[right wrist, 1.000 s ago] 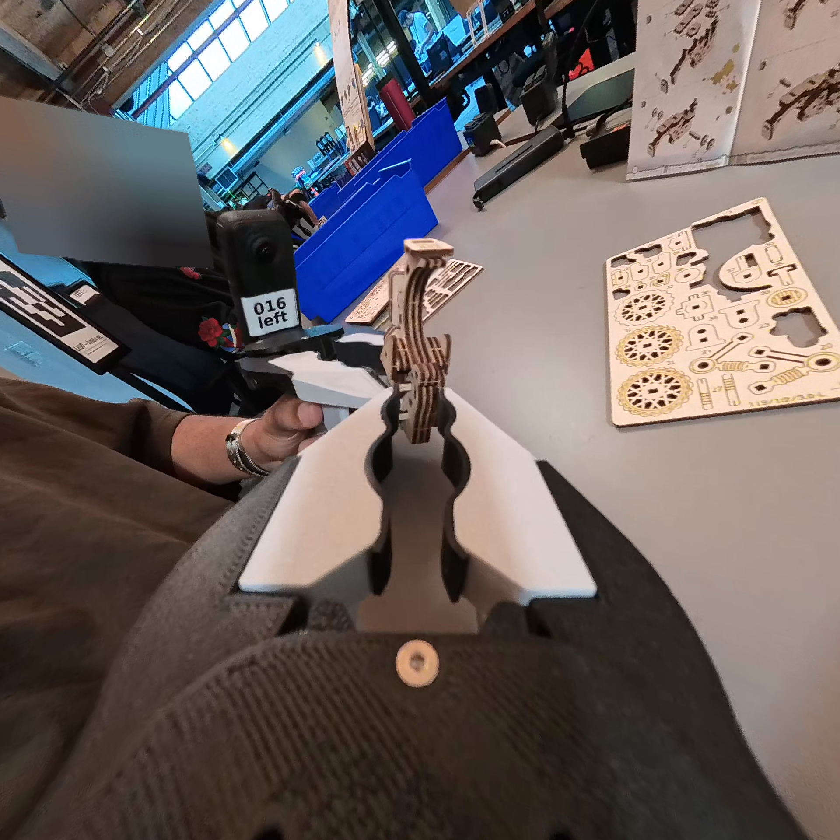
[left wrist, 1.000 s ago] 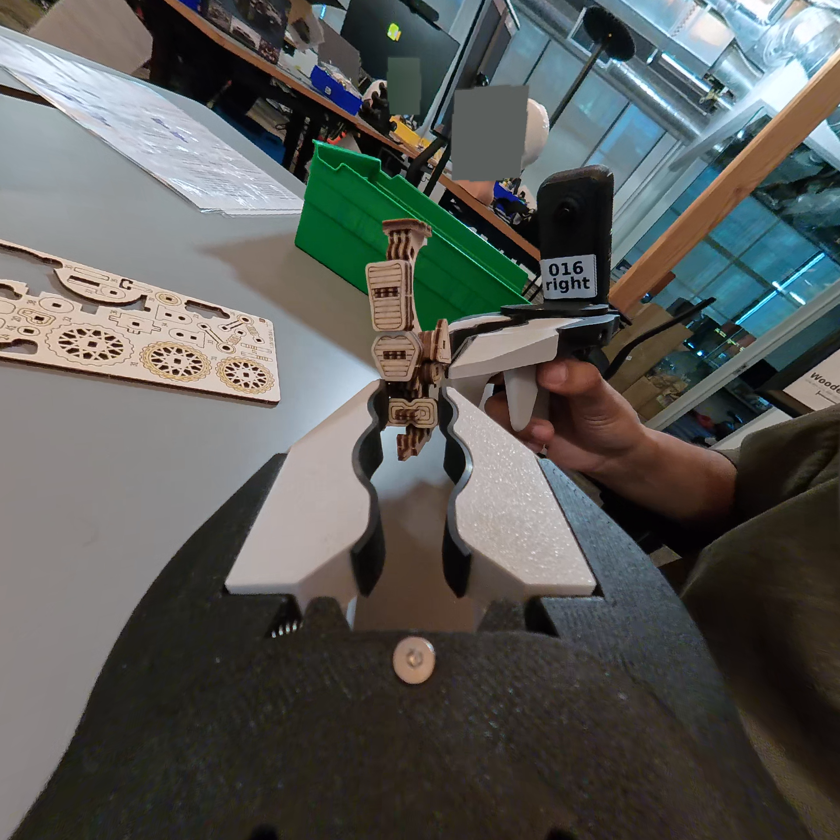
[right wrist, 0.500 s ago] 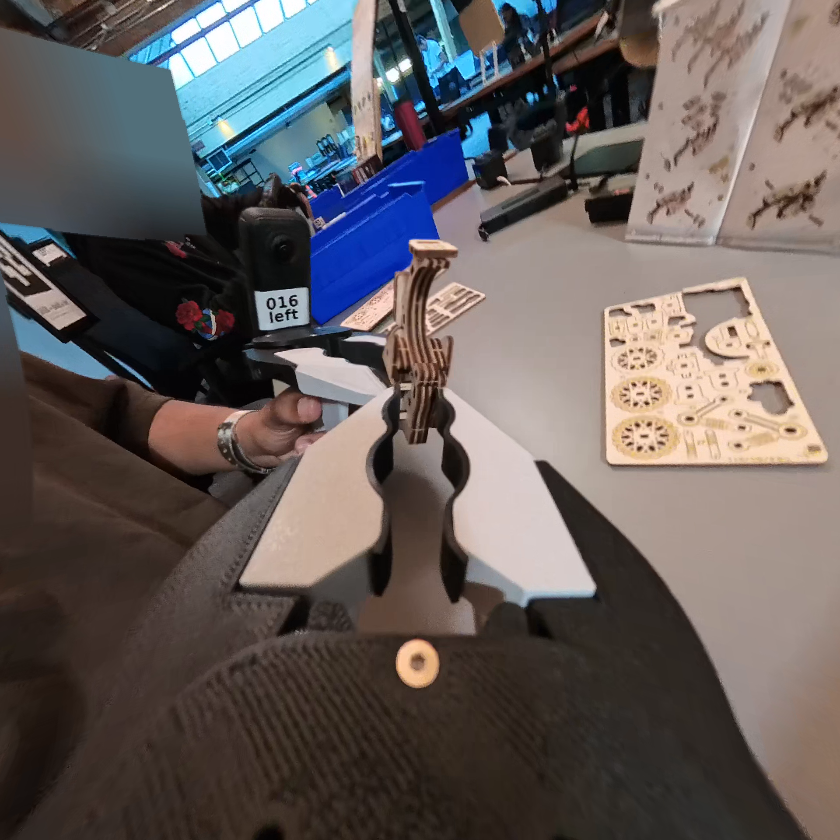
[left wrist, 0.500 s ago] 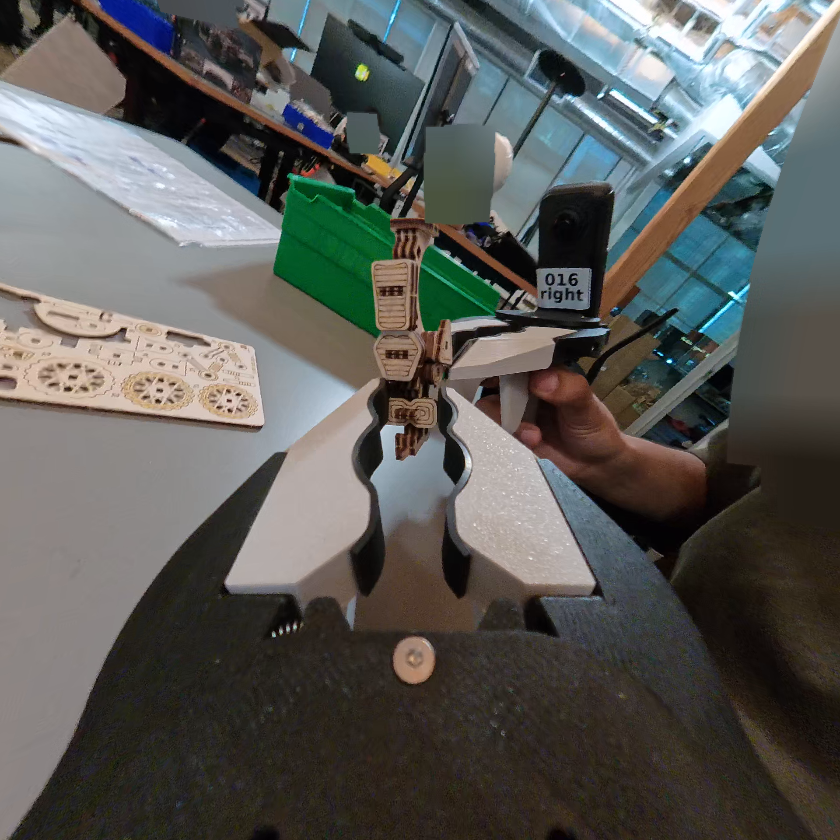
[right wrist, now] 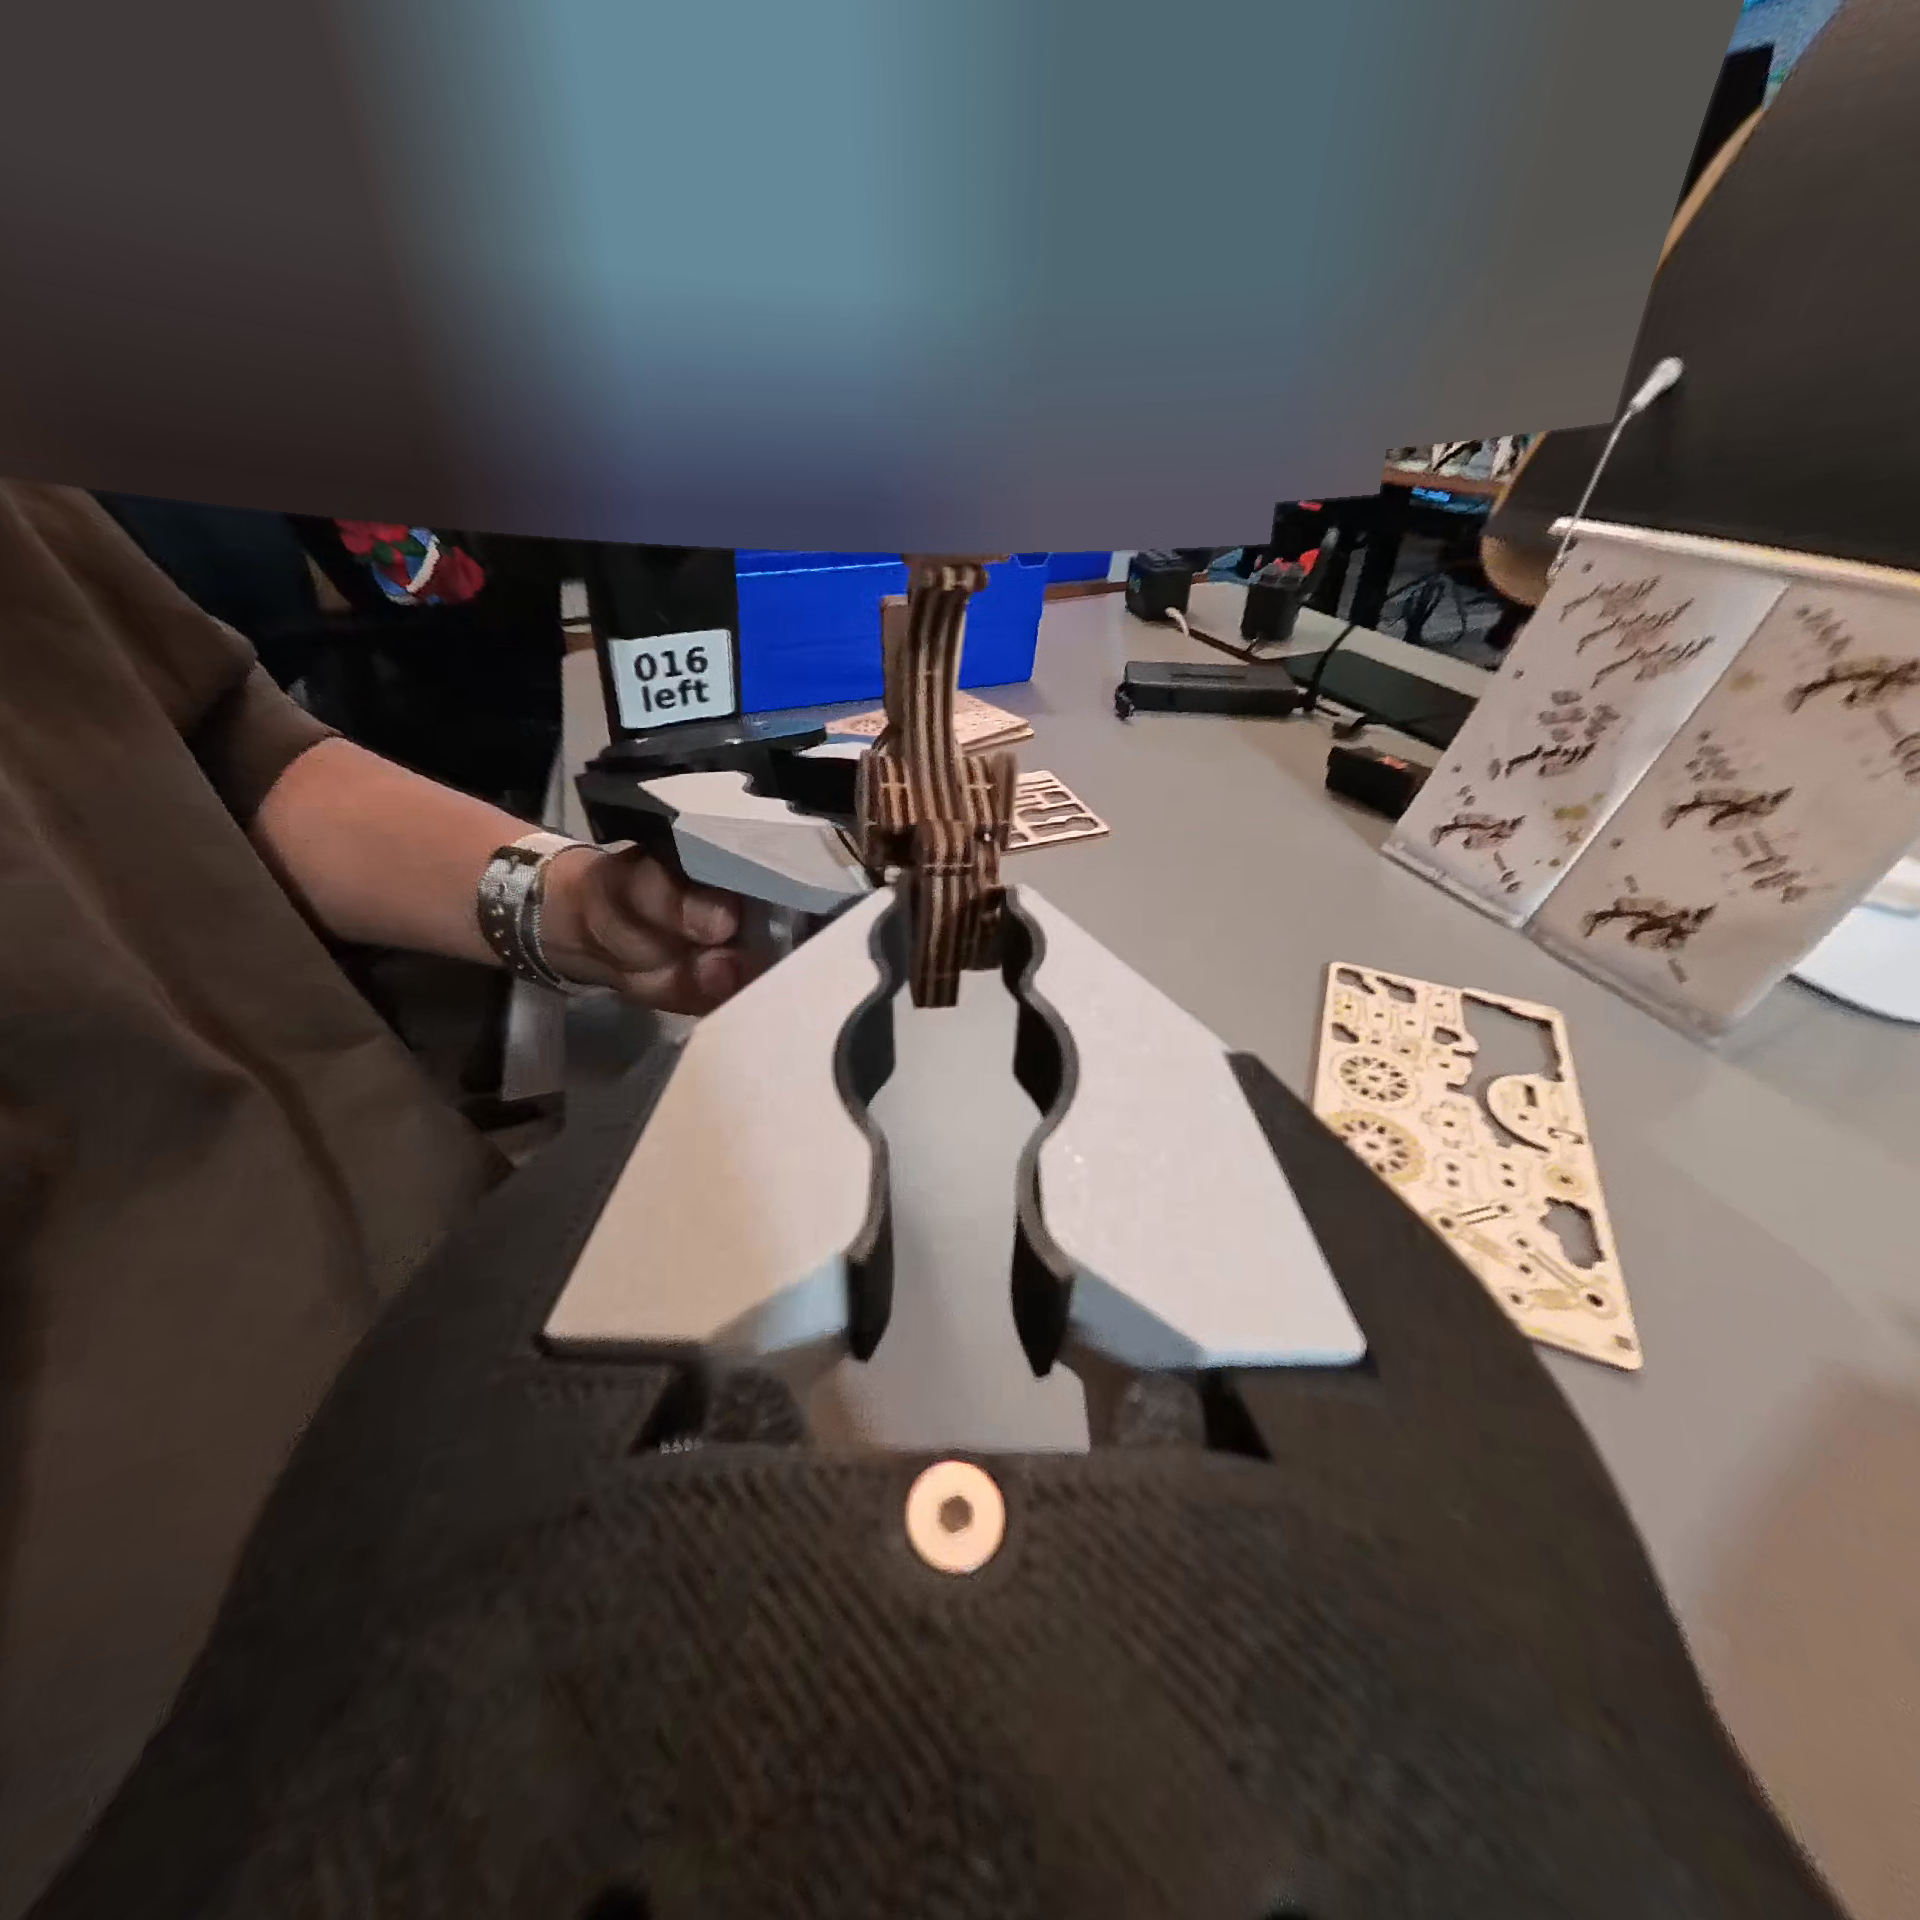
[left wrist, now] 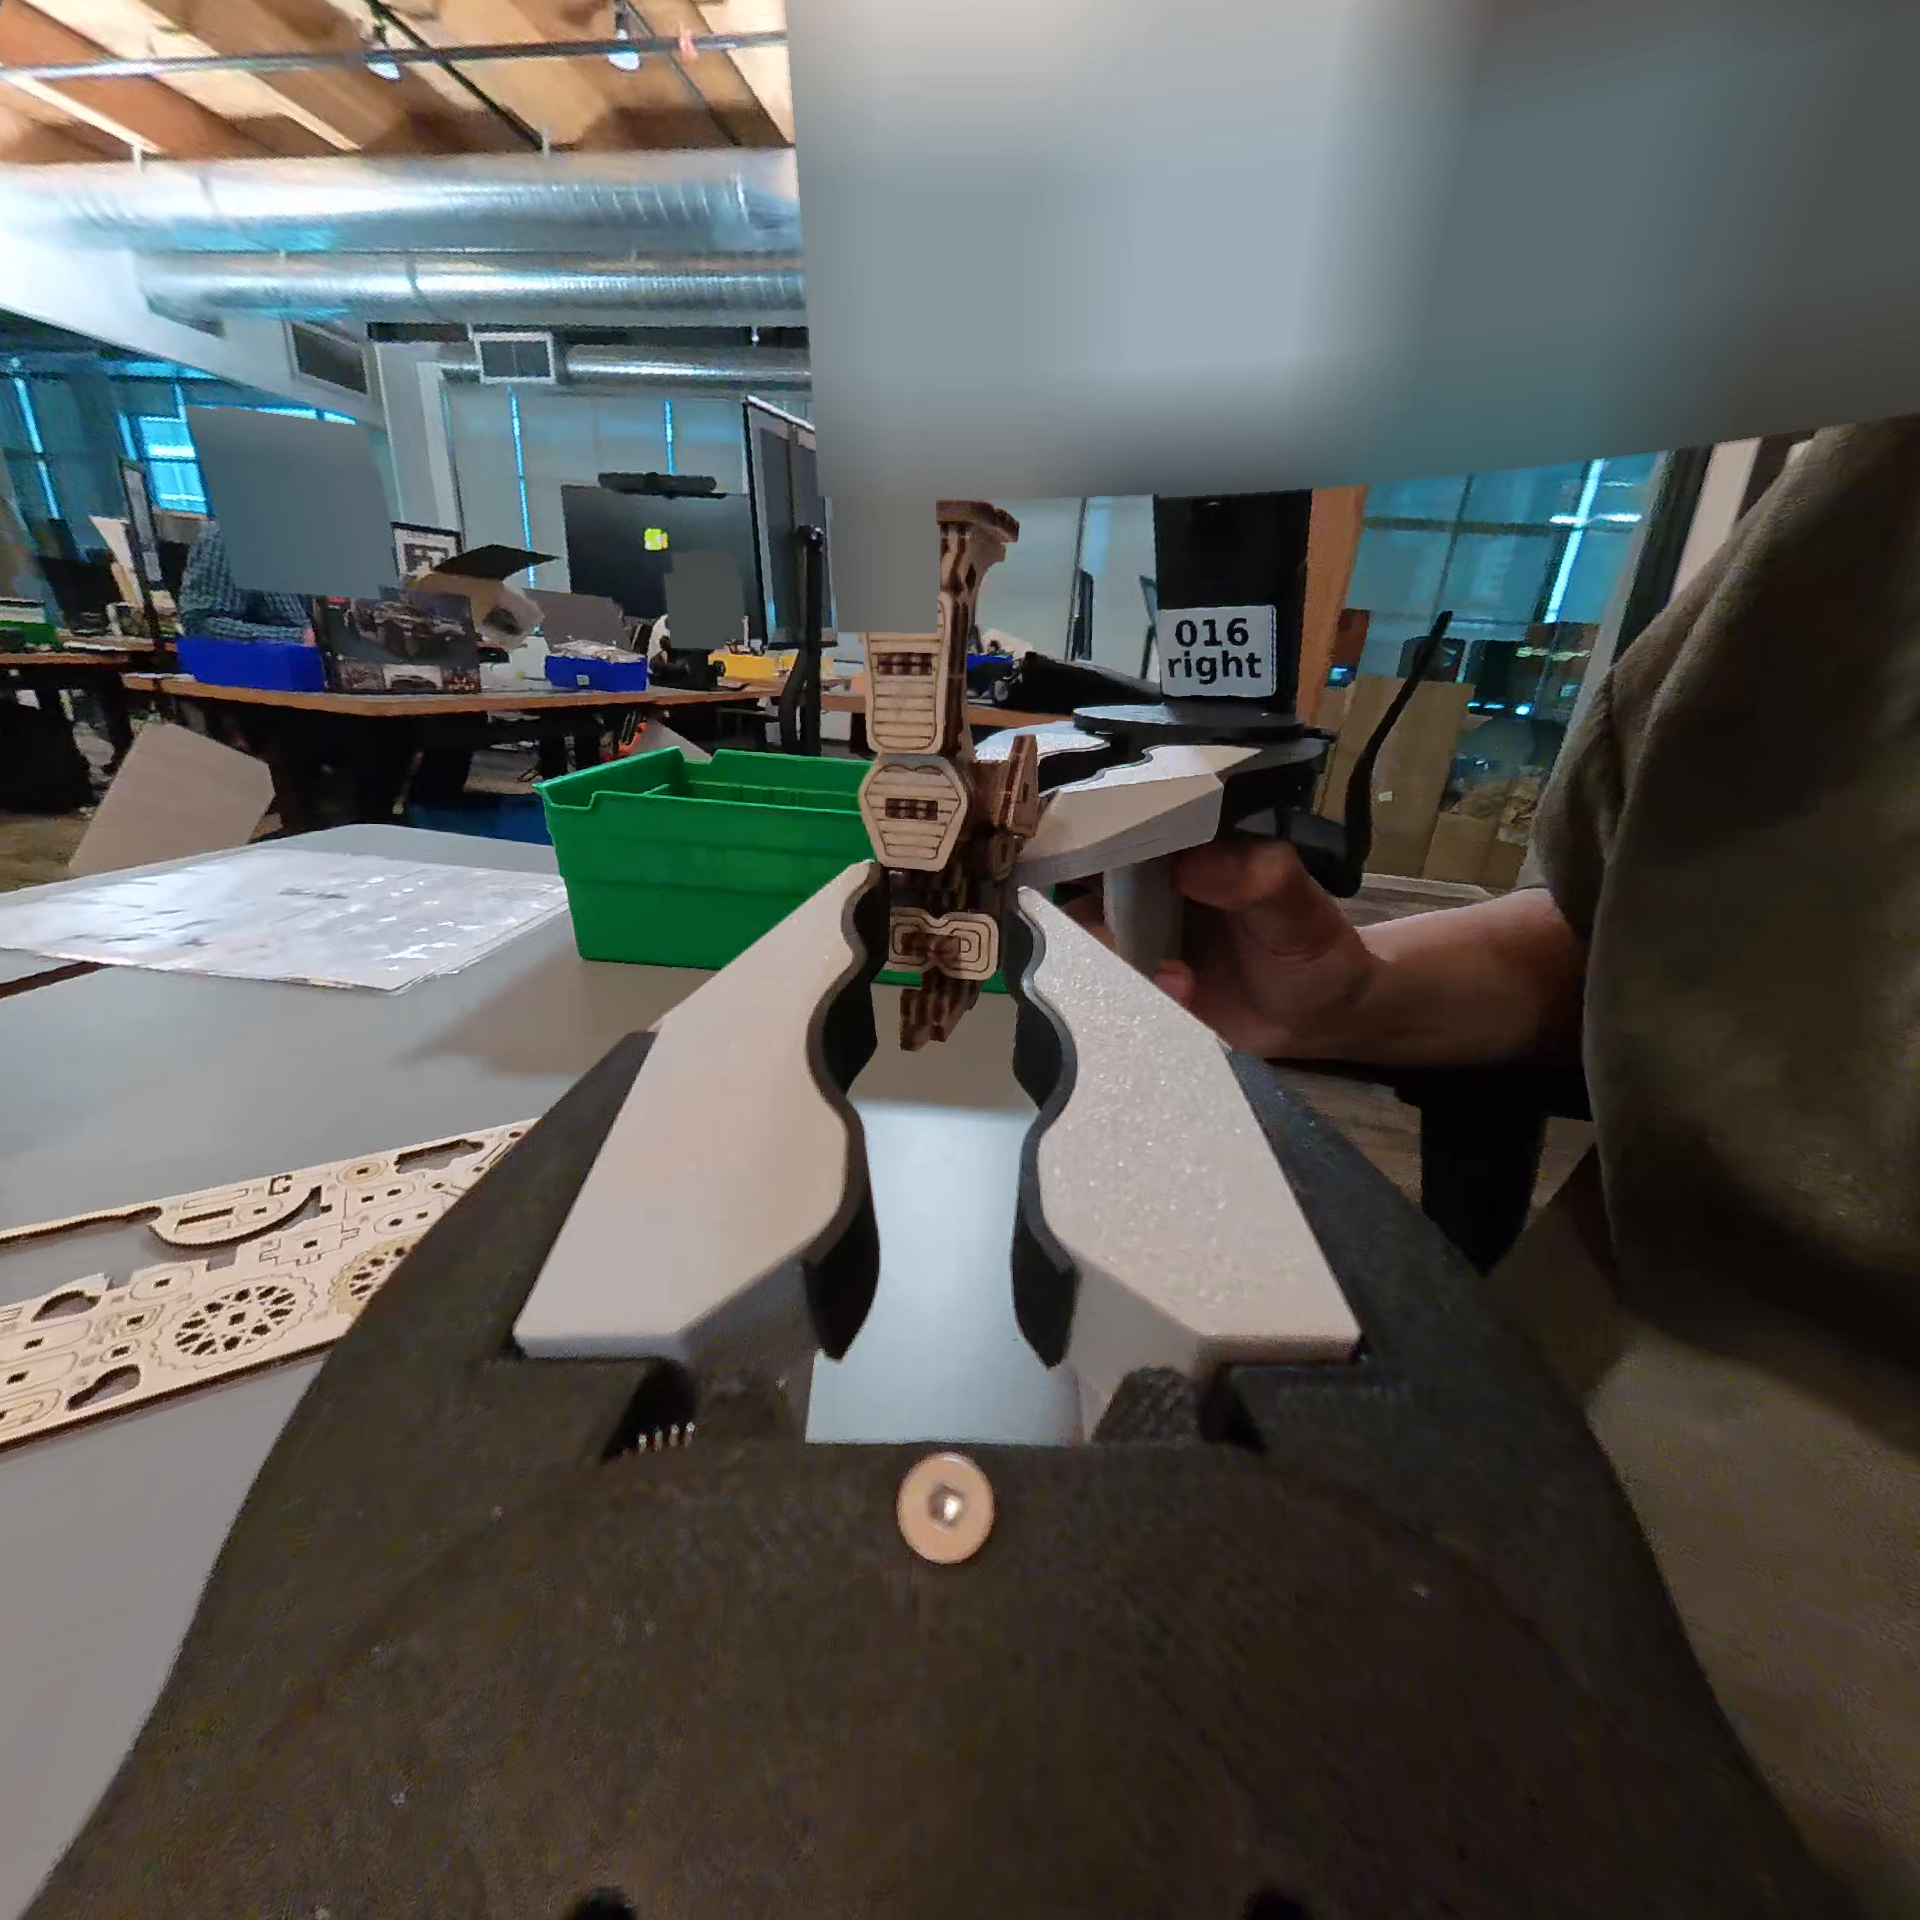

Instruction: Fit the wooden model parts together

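In my left wrist view my left gripper pinches the upright wooden model above the grey surface (green bin behind), and in my right wrist view my right gripper fingers pinch it too, beside the parts sheet.

White sticker with black print is sitting on the black camera atop the right gripper, far right. A matching sticker is showing on the left gripper, left of centre in the right wrist view. Both are legible. The printed sheet far left is blurring out. Markings on the wooden part sheet, near right, are coming through too small to read. The standing instruction panel, far right, is showing figures only, smeared.
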